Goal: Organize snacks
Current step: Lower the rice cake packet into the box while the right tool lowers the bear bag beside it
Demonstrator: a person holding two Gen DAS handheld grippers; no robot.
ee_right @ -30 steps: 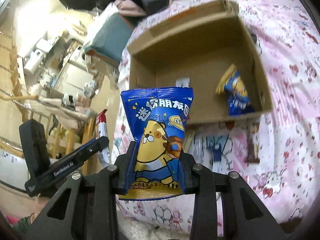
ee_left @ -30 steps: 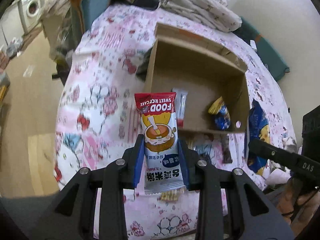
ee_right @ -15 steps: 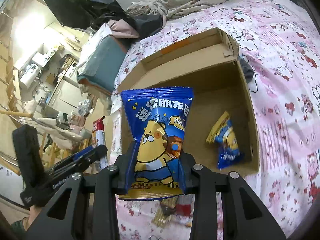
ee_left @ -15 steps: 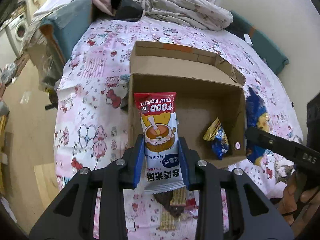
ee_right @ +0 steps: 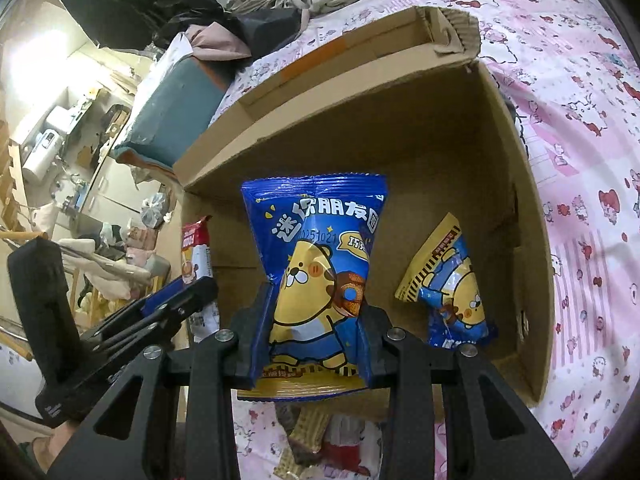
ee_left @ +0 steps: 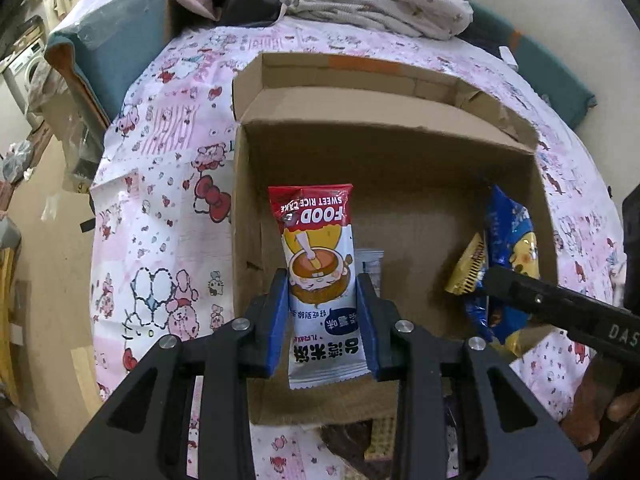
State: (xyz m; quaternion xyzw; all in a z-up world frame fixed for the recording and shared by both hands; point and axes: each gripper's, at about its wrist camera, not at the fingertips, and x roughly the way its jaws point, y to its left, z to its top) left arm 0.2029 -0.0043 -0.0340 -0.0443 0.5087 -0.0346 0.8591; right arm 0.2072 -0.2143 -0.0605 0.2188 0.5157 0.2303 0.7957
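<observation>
Between the blue pads of the left gripper (ee_left: pixel 323 312) we find the rice cake packet (ee_left: pixel 318 276), clamped at its lower half and standing upright over the left part of the box (ee_left: pixel 384 152). The right gripper (ee_right: pixel 316 336) is likewise closed on a blue bag (ee_right: pixel 316 272), pinched across its waist and held above the box's middle.

Risks, in our judgement: both packets are gripped only by thin film, so either could slide or twist out if the jaws ease early, and it might then land on the rim or outside on the bedsheet (ee_left: pixel 160 208). The two grippers sit close together over one opening; the right one's finger crosses the left view near the box's right side, so a collision is possible if both go down at once. The bag is puffed, and a hard squeeze could burst it.

Contents of the box: one small blue packet (ee_right: pixel 452 292) leaning near the right wall, and a pale wrapper (ee_left: pixel 372 264) on the floor behind the rice cake packet. Loose snacks (ee_right: pixel 312 436) lie on the sheet just before the near wall.
</observation>
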